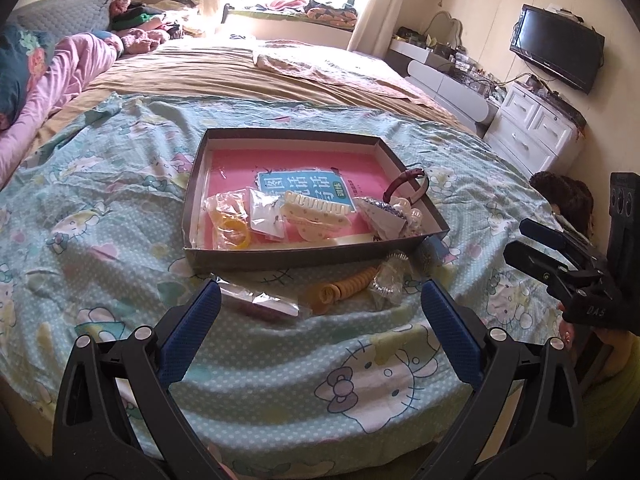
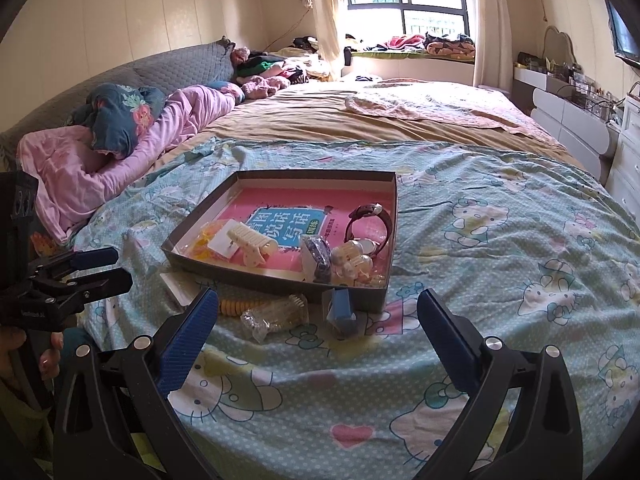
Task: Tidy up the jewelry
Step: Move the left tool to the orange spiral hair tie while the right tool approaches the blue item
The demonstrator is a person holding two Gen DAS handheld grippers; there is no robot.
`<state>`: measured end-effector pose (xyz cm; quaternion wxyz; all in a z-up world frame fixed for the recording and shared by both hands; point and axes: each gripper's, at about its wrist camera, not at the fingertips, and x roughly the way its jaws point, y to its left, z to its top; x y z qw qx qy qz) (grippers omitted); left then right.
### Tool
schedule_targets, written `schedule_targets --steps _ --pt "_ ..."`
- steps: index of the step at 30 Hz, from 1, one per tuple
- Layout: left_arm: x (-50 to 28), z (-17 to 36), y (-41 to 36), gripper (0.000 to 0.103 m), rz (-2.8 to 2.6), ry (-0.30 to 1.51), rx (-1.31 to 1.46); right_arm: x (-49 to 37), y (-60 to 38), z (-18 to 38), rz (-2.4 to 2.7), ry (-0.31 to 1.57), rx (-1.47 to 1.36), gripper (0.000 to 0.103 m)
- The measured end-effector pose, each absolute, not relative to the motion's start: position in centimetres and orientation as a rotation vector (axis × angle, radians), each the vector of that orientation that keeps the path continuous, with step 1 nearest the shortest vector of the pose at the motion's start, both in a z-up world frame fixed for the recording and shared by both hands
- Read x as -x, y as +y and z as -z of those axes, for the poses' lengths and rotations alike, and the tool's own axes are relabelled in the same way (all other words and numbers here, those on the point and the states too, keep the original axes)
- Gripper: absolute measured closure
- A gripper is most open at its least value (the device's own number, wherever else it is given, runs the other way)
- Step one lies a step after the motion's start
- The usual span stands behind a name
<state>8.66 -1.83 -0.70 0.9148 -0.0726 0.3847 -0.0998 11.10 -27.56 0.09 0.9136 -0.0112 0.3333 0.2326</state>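
Observation:
A shallow grey cardboard tray (image 1: 320,255) (image 2: 280,285) lies on the bed with a pink book inside it. On the book sit a cream hair claw (image 1: 316,205) (image 2: 252,245), a bag of yellow bands (image 1: 230,226), a maroon-strapped watch (image 1: 408,183) (image 2: 370,220) and pearly pieces (image 2: 354,258). In front of the tray lie an orange spiral hair tie (image 1: 346,290) (image 2: 236,306), a clear packet (image 1: 388,280) (image 2: 276,316), a flat packet (image 1: 260,301) and a small blue box (image 2: 342,312). My left gripper (image 1: 320,288) (image 2: 106,269) hangs open just short of these. My right gripper (image 2: 318,300) (image 1: 520,239) is open too, holding nothing.
The Hello Kitty sheet (image 2: 500,240) covers the near bed, with a tan blanket (image 1: 240,76) beyond it. Pink and blue bedding (image 2: 120,132) is piled at the left. White drawers (image 1: 532,128) and a wall TV (image 1: 556,48) stand to the right. A hand (image 2: 48,356) grips the left handle.

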Motion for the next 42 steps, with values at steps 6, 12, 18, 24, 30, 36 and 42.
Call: schedule_targets --steps 6,12,18,24,30,36,42 --pt "-8.3 1.9 -2.9 0.010 0.223 0.826 0.122 -10.7 -27.4 1.2 -0.487 0.723 0.035 0.004" --pt "-8.2 2.8 -3.3 0.010 0.245 0.849 0.117 -10.6 -27.1 2.4 -0.498 0.757 0.043 0.004" --pt "-8.7 4.0 -3.1 0.012 0.246 0.883 0.115 -10.8 -27.0 3.3 -0.504 0.781 0.047 0.004" --pt "-9.3 5.2 -3.6 0.044 0.270 0.910 0.094 -11.5 -27.2 4.0 -0.497 0.797 0.041 0.004" --pt "-10.1 5.6 -3.7 0.070 0.276 0.921 0.083 -12.1 -27.3 4.8 -0.494 0.814 0.035 0.004" --pt "-11.3 6.1 -4.3 0.075 0.285 0.946 0.038 -12.6 -27.1 5.5 -0.494 0.827 0.028 0.004" --pt "-12.3 6.4 -5.1 0.075 0.297 0.946 -0.022 -13.3 -26.8 5.8 -0.493 0.832 0.032 0.004"
